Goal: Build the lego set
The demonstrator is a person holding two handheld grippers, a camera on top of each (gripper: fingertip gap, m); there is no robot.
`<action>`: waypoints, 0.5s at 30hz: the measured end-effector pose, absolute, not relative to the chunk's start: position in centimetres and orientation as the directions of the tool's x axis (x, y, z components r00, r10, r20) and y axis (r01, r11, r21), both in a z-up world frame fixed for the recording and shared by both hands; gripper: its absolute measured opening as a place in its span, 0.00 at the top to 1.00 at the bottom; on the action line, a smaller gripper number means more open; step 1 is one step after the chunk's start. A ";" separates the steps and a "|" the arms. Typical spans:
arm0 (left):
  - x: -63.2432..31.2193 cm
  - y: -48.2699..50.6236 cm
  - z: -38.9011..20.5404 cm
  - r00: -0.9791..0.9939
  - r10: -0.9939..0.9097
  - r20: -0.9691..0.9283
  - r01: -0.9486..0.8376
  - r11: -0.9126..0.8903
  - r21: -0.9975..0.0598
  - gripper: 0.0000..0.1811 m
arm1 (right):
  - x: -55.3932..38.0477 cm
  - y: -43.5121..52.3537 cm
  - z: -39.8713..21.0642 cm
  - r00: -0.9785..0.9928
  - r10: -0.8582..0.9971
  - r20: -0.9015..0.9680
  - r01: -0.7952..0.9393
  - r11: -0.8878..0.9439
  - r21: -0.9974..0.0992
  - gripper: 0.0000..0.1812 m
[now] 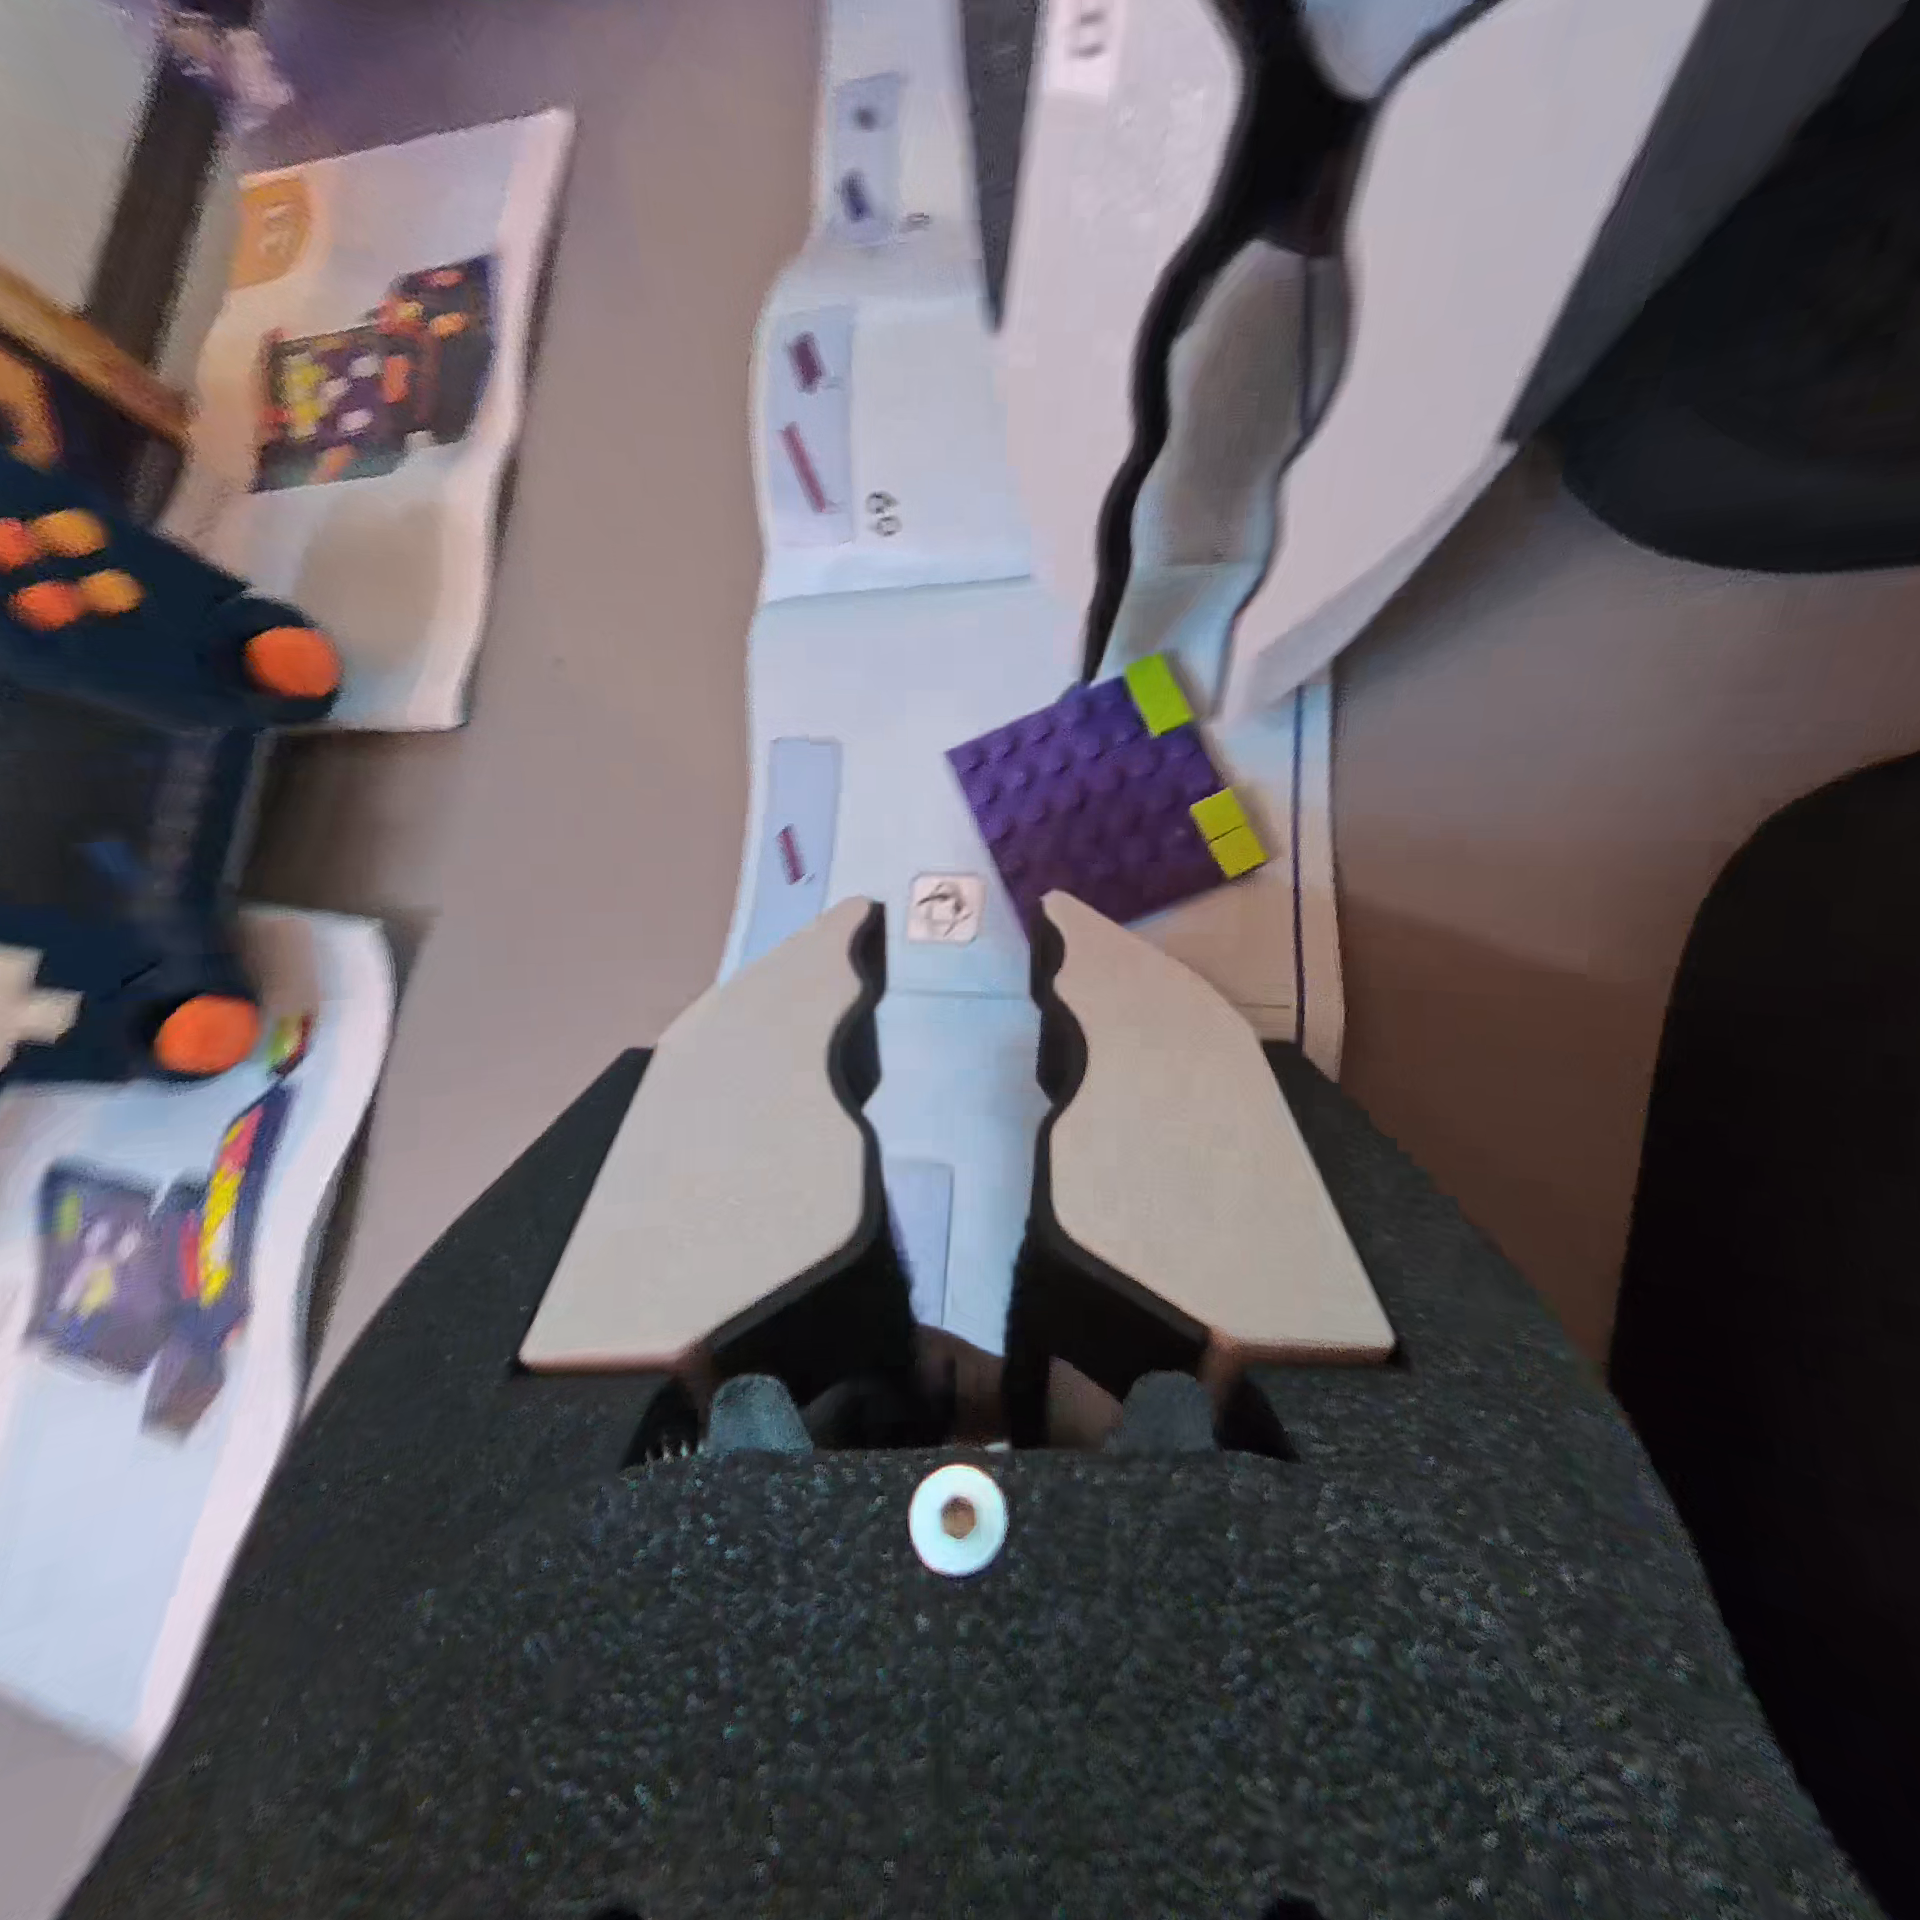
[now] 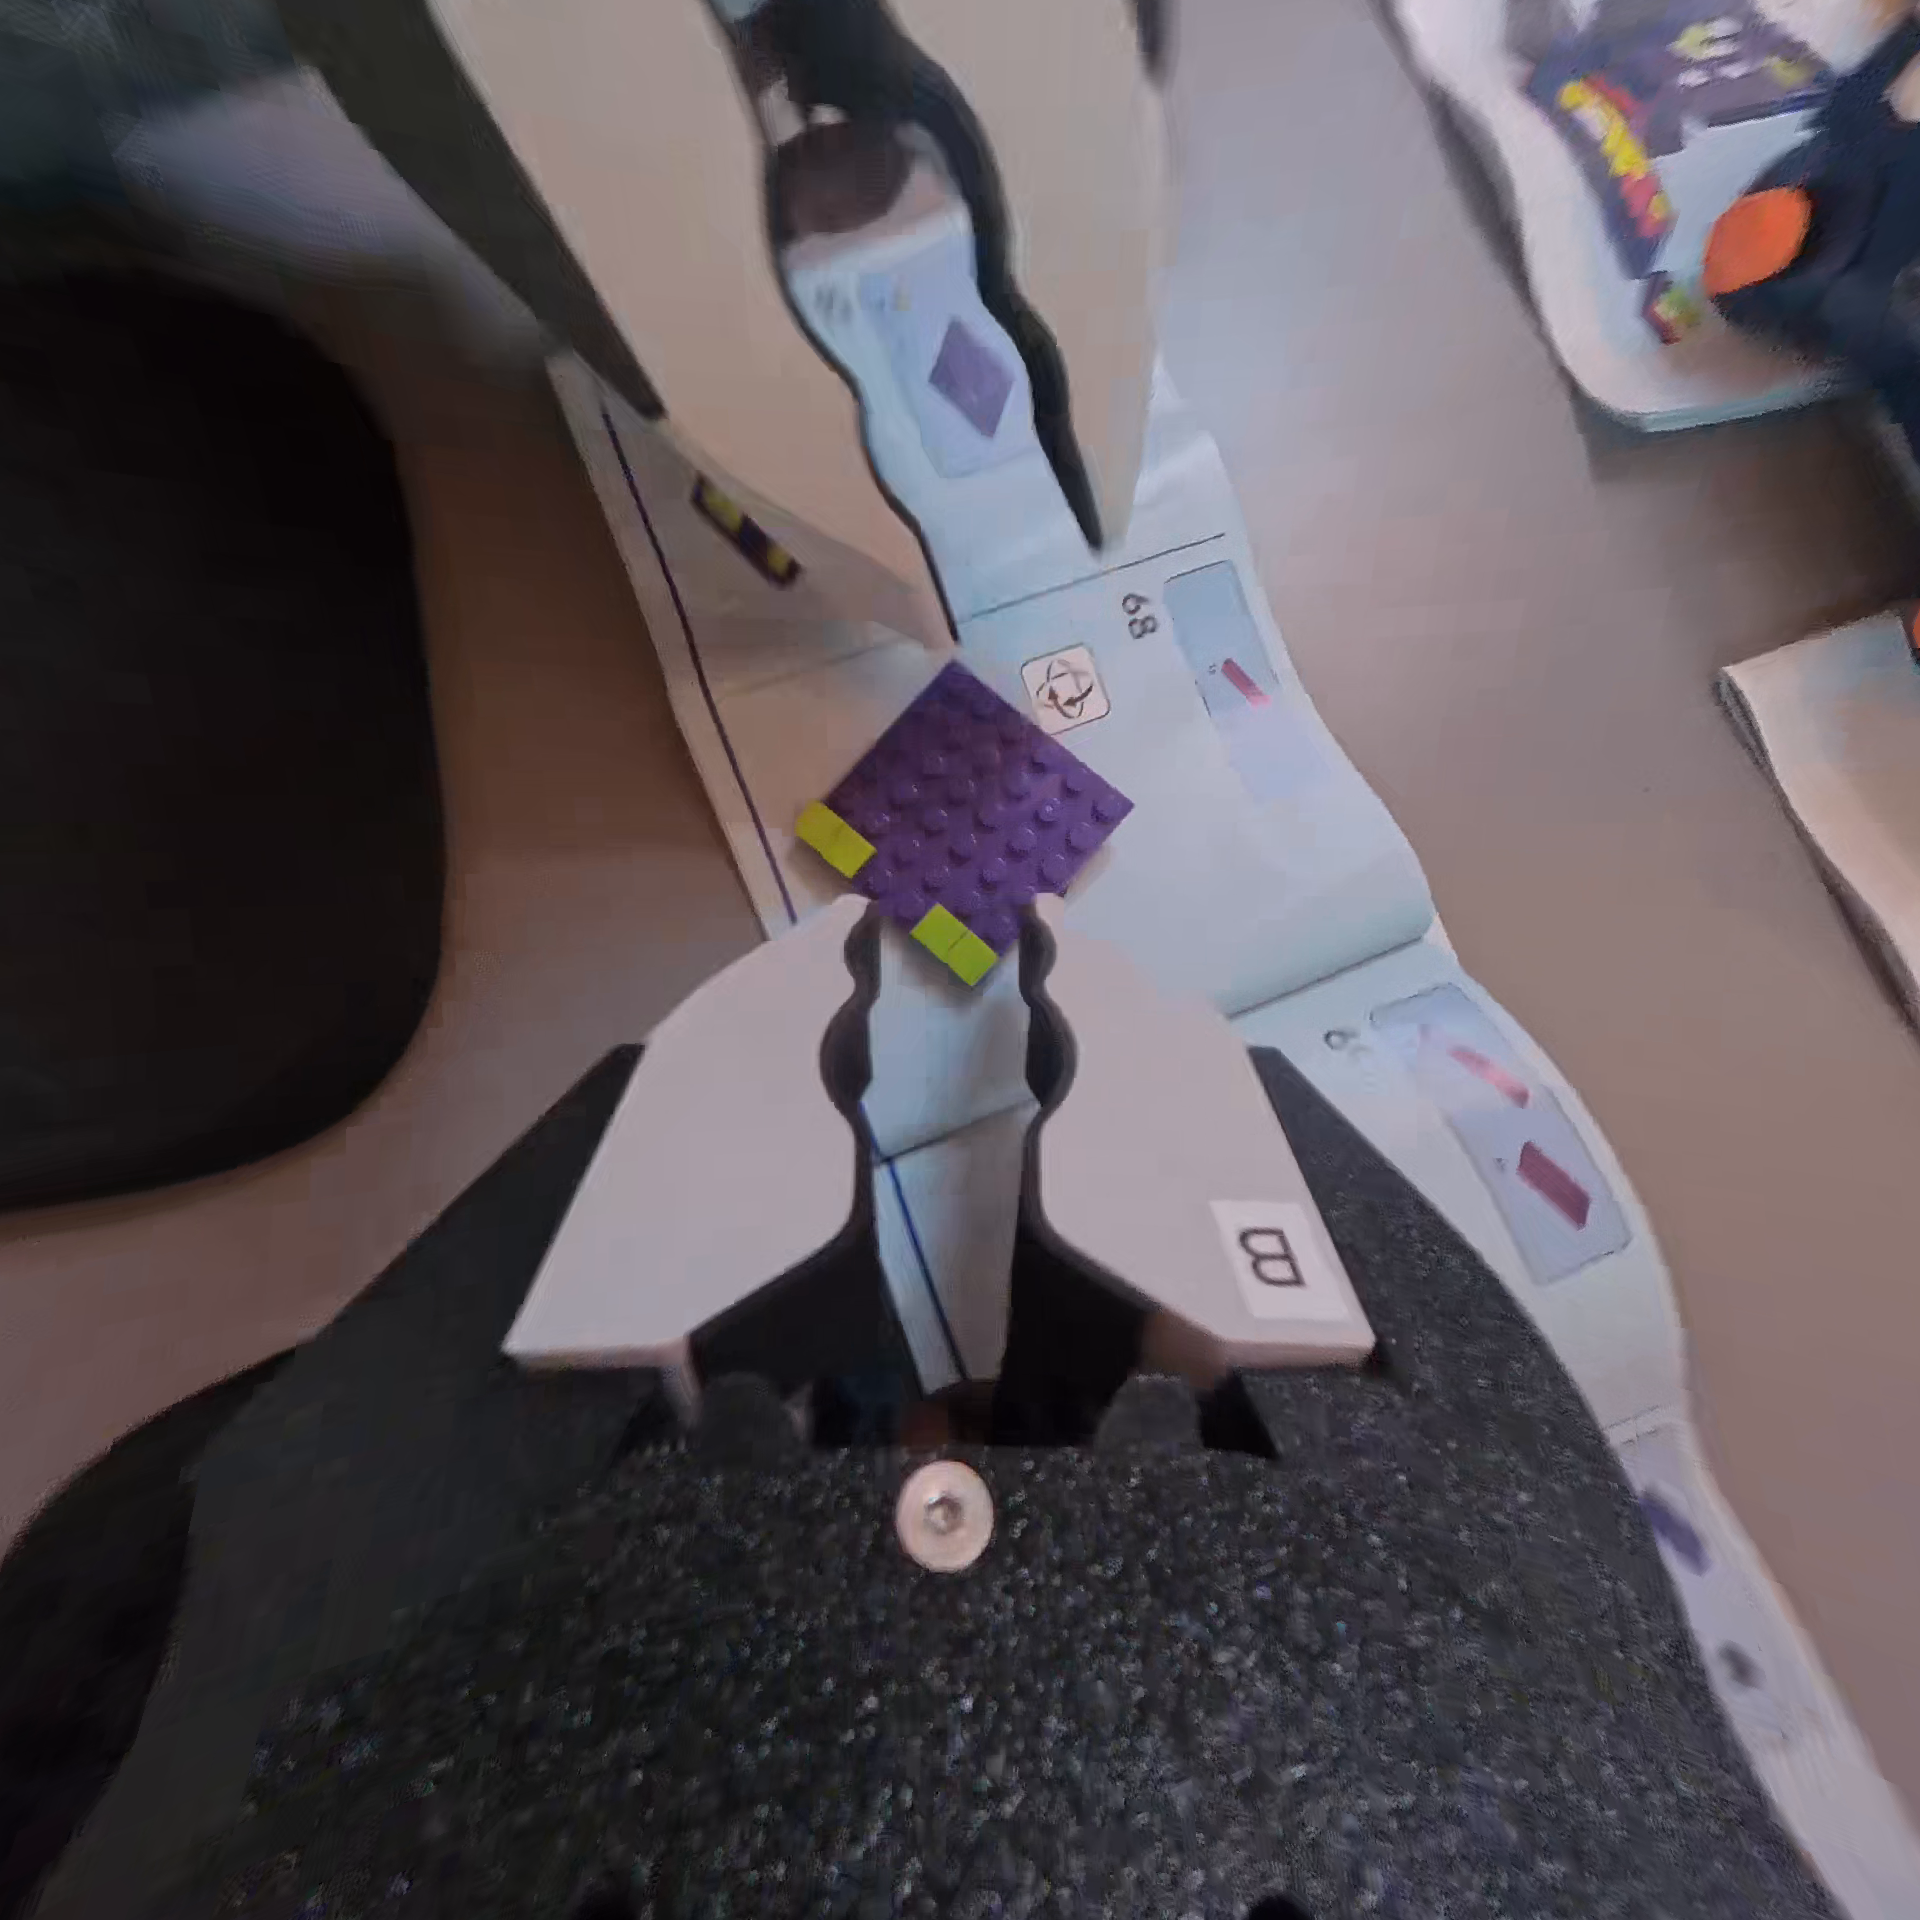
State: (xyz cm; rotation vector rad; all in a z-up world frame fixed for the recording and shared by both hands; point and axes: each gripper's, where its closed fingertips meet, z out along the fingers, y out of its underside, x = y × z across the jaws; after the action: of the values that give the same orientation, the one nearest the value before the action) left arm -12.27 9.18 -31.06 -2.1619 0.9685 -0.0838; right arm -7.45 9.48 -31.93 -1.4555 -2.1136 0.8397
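Note:
A purple studded plate (image 1: 1091,805) with lime tiles (image 1: 1226,831) on two of its corners lies flat on the open instruction booklet (image 1: 904,644). My left gripper (image 1: 961,914) is open and empty, its tips just short of the plate's near edge. My right gripper (image 2: 951,920) is open and empty. The plate (image 2: 977,800) lies right ahead of it, and the near corner with a lime tile (image 2: 956,940) shows between its fingertips. Each gripper shows in the other's view, reaching the plate from the far side: the right one (image 1: 1153,634), the left one (image 2: 1023,582).
A dark blue Lego build with orange round pieces (image 1: 156,727) stands to the left, also in the right wrist view (image 2: 1787,229). Other printed booklets (image 1: 395,364) lie on the brown table (image 1: 623,623). A black rounded object (image 1: 1787,1195) sits beyond the booklet's edge. The gap from one gripper's tips to the other's is roughly 6 cm.

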 end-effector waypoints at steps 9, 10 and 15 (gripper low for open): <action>-10.4 4.5 -30.8 0.917 -0.383 -0.109 -0.324 -0.558 -0.764 0.87 | -5.1 10.5 -32.0 -0.268 0.959 0.092 0.662 0.253 -0.705 0.87; -9.7 4.4 -31.2 0.919 -0.379 -0.111 -0.327 -0.571 -0.753 0.89 | -5.4 10.4 -32.0 -0.275 0.954 0.115 0.657 0.274 -0.702 0.88; -7.6 5.6 -31.8 0.924 -0.365 -0.111 -0.327 -0.608 -0.723 0.92 | -6.4 10.1 -32.4 -0.297 0.949 0.107 0.674 0.287 -0.680 0.88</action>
State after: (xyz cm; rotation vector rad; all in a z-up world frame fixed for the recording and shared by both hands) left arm -7.64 5.61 -31.76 -2.2696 0.4883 -0.0606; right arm -6.37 10.13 -32.41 -1.4486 -2.0607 0.7226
